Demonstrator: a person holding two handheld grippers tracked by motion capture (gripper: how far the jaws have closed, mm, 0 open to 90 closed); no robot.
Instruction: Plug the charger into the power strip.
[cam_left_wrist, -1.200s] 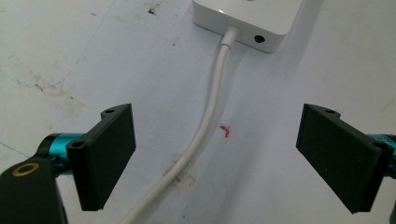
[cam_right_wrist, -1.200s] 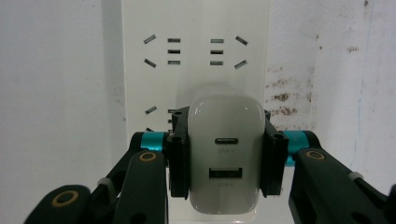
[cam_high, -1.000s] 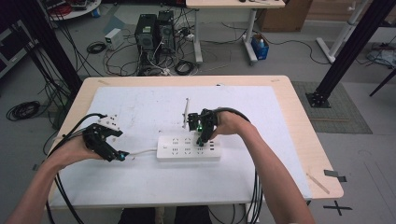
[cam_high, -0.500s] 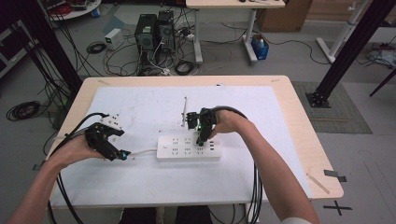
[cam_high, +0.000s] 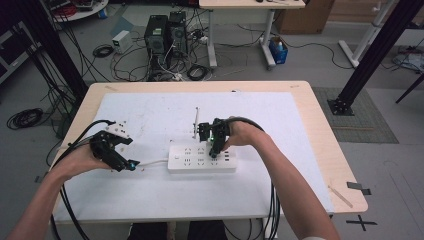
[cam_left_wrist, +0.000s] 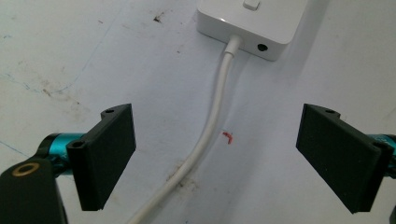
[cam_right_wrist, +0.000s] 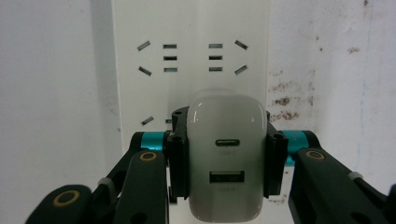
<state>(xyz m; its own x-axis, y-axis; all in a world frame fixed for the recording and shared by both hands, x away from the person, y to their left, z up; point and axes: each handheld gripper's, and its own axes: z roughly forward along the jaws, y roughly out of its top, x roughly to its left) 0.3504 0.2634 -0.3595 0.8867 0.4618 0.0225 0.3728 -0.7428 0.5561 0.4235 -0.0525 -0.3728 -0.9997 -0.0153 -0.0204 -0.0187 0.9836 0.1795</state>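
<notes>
A white power strip lies near the middle of the tabletop, on a white sheet marked with scuffs and brown specks. Its white cord runs left toward the left gripper. A thin pale stick lies just beyond the strip, beside the right gripper; nothing else crowds the strip.

The right gripper view gives what the high view cannot — a glossy, rounded white charger with two ports on its face, pinched between the black jaws of the right gripper directly over the strip's socket slots.

The left gripper view shows the left gripper spread wide and holding nothing, its flat matte pads either side of the smooth round cord, above the sheet — a small red mark lies beside the cord.
</notes>
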